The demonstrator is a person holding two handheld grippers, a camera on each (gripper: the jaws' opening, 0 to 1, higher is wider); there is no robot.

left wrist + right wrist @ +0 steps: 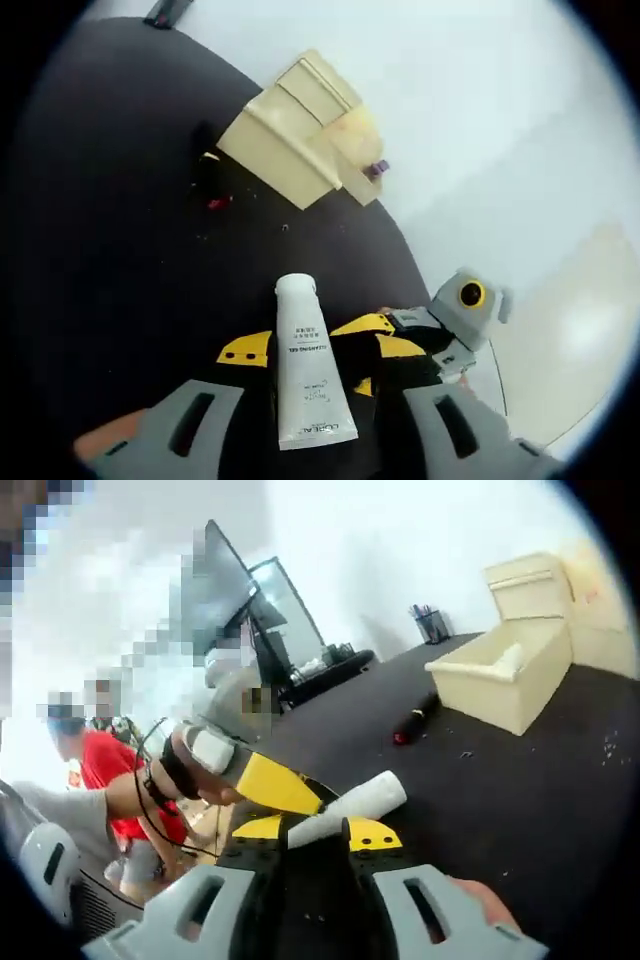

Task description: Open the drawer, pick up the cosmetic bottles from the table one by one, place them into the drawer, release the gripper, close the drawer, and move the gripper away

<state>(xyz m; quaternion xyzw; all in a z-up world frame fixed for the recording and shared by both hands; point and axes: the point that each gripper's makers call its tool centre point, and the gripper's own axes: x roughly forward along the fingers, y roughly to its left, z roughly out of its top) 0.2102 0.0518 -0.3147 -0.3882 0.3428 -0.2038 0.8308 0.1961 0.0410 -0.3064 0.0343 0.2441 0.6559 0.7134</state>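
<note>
My left gripper (305, 345) is shut on a white cosmetic tube (305, 360), cap pointing away from the camera. The right gripper (410, 350) sits close behind the tube on its right. In the right gripper view a hand brings the left gripper (270, 780) in from the left with the tube (355, 802) slanting up to the right over my right gripper (318, 832). Its jaws stand close together, and whether they pinch the tube is hidden. The cream drawer (300, 130) (500, 685) stands pulled open on the black table (120, 260). A dark bottle with a red end (210, 182) (413, 722) lies beside it.
A pen cup (432, 625) stands behind the drawer near the table's far edge. Monitors (250, 610) stand at the back left. A person in a red top (110, 770) is at the left. Pale floor (560, 330) lies beyond the table's rim.
</note>
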